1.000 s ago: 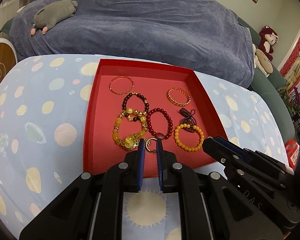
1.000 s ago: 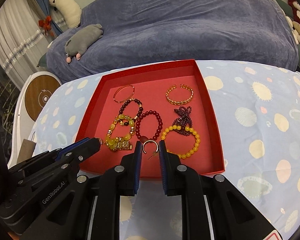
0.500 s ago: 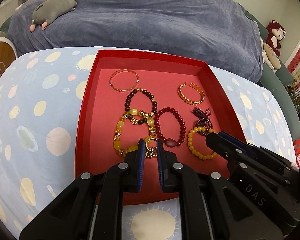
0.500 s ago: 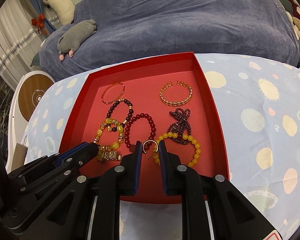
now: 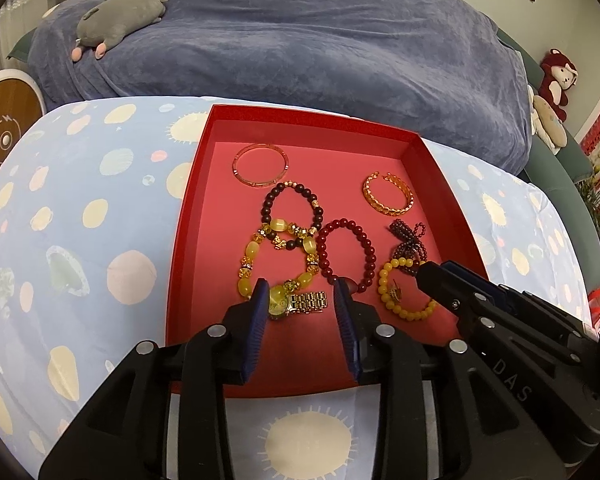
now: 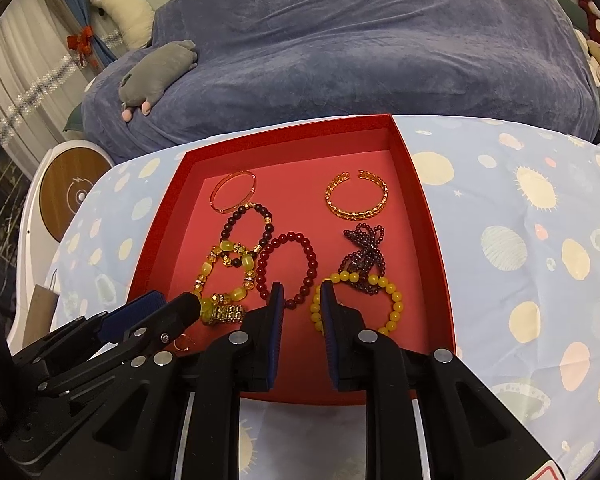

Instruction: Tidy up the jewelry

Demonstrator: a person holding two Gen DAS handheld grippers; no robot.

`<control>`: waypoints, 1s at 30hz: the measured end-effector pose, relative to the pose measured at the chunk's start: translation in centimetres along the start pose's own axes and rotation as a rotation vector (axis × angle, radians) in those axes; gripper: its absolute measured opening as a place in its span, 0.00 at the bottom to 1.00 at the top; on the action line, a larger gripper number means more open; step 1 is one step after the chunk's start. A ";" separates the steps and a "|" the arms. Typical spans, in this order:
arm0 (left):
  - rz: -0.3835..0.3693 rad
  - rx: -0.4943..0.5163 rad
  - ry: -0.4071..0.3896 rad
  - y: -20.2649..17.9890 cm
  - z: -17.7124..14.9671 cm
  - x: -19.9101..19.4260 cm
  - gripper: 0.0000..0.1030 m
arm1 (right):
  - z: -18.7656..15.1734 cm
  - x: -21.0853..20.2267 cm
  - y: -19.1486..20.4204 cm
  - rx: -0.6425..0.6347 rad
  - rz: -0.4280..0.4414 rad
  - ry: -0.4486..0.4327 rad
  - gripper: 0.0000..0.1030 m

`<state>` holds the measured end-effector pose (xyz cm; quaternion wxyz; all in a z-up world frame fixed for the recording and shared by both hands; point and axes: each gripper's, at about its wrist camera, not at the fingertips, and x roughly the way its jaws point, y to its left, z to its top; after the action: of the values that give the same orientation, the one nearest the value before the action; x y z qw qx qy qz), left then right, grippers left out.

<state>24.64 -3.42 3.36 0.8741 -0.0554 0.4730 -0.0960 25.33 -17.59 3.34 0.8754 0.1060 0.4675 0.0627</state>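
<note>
A red tray [image 5: 300, 114] on the spotted cloth holds several bracelets. My left gripper [image 5: 300, 300] hovers over the tray's near left part, its jaws opening. Nothing is between its pads; a gold watch [image 5: 308, 302] lies below them. A small gold hoop [image 6: 182, 344] lies on the tray floor under that left gripper [image 6: 172, 306]. My right gripper [image 6: 300, 300] stands narrowly open and empty over the yellow bead bracelet [image 6: 396, 296]. A small gold earring [image 5: 396, 292] rests inside that bracelet, just left of the right gripper [image 5: 440, 272].
Also in the tray are a thin orange bangle [image 5: 260, 165], a gold cuff [image 5: 380, 204], a red bead bracelet [image 5: 324, 248] and a purple bead cluster [image 5: 408, 240]. A blue-covered sofa [image 5: 300, 40] with a grey plush [image 5: 120, 16] rises behind the table.
The left jaws have spread wide and the small hoop has dropped out of them. The right jaws have parted slightly and their earring now lies in the tray. Both grippers moved in over the tray.
</note>
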 end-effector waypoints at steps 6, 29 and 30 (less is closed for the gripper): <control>-0.005 0.004 -0.013 -0.2 -0.5 -1.4 0.33 | -0.5 -1.4 0.4 0.005 0.001 -0.004 0.21; 0.060 0.020 -0.024 -0.9 -5.6 -6.5 0.48 | -6.9 -7.1 -1.1 0.047 -0.092 -0.030 0.59; 0.062 0.016 -0.025 -0.9 -5.8 -6.7 0.48 | -7.2 -7.4 -1.2 0.052 -0.091 -0.033 0.63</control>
<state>16.13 -2.82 5.84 0.8828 -0.0352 0.4628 -0.0720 15.28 -19.36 5.12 0.8819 0.1083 0.4587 0.0091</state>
